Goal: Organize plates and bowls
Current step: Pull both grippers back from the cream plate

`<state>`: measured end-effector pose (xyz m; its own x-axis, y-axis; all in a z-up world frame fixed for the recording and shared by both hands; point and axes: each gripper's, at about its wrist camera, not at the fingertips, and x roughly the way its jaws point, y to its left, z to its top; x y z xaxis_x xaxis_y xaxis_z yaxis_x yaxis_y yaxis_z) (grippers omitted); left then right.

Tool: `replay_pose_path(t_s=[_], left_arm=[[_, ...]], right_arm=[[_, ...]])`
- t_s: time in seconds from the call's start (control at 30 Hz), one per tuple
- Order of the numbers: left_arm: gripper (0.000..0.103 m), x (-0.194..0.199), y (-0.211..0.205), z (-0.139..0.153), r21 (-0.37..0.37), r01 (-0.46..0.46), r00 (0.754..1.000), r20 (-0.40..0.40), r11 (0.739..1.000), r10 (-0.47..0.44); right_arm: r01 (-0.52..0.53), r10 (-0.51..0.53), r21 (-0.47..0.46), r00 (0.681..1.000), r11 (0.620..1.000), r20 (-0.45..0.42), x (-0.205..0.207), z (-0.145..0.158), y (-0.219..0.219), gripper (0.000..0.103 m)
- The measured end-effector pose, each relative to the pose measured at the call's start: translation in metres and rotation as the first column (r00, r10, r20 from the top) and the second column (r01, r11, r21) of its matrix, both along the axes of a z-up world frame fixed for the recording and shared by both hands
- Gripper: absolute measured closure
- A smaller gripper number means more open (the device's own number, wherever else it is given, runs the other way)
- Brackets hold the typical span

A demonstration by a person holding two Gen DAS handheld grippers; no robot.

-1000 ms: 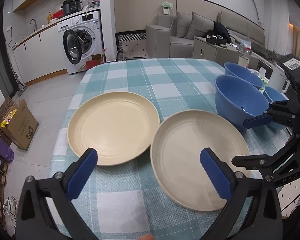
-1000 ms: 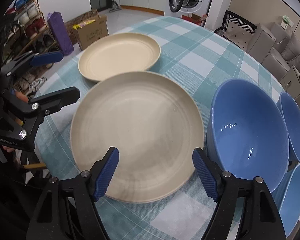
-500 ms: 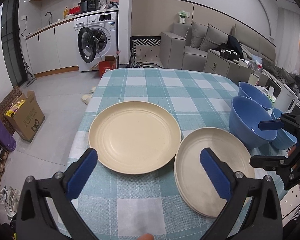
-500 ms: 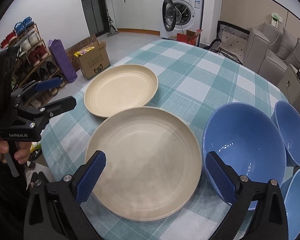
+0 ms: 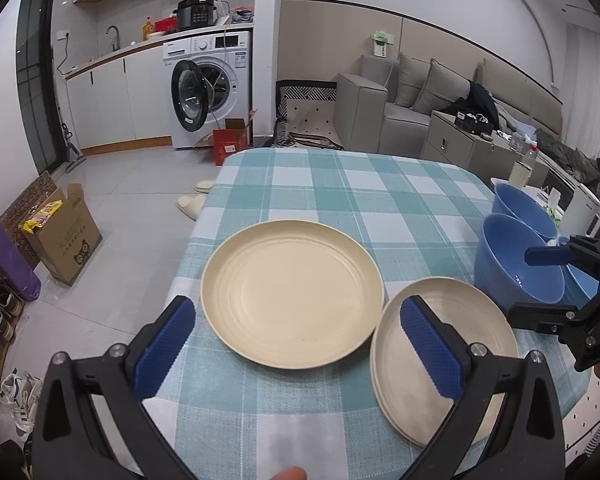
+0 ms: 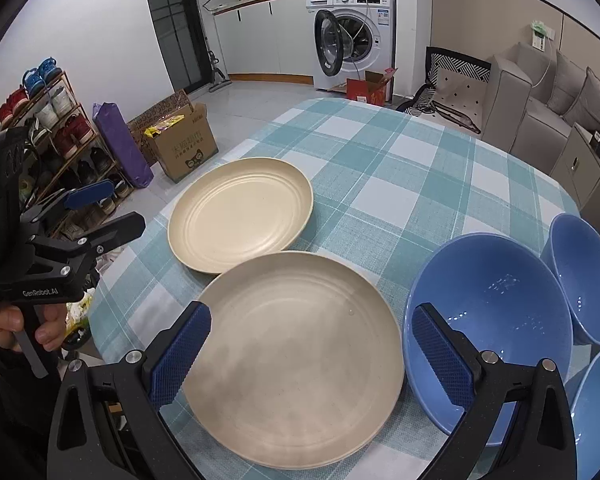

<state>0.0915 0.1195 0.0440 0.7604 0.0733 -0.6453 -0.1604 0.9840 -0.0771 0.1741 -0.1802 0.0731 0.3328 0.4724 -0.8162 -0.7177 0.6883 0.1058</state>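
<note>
Two cream plates near the table's [image 5: 340, 184] left edge: single plate [image 5: 291, 293], and plate stack [image 6: 300, 356] beside it — stacking looks under way. Blue bowls [image 6: 496, 320] crowd the right edge. Left gripper [image 5: 296, 354] spread, empty; right gripper [image 6: 312, 350] has just been opening — nothing between its jaws.

Two cream plates, the far plate [image 6: 240, 214] and the near plate [image 6: 300, 360]. Three blue bowls: big bowl [image 6: 496, 320], back bowl [image 6: 584, 280], corner bowl [image 6: 598, 412].

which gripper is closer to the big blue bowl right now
Right. The right gripper hangs open with one finger over the big blue bowl. The left gripper is open over the yellow plate, farther away.
</note>
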Motion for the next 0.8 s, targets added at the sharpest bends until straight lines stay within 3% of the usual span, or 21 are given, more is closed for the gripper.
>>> replay_pose_path(t_s=[0.43, 0.8], left_arm=[[0.000, 0.016, 0.039, -0.024, 0.004, -0.127, 0.991, -0.045, 0.992, 0.127], [0.000, 0.025, 0.054, -0.039, -0.009, -0.152, 0.986, -0.071, 0.988, 0.151]], right_arm=[[0.096, -0.095, 0.086, 0.995, 0.992, -0.011, 0.030, 0.009, 0.010, 0.001], [0.097, -0.094, 0.071, 0.994, 0.993, -0.049, 0.050, -0.016, 0.039, 0.001]])
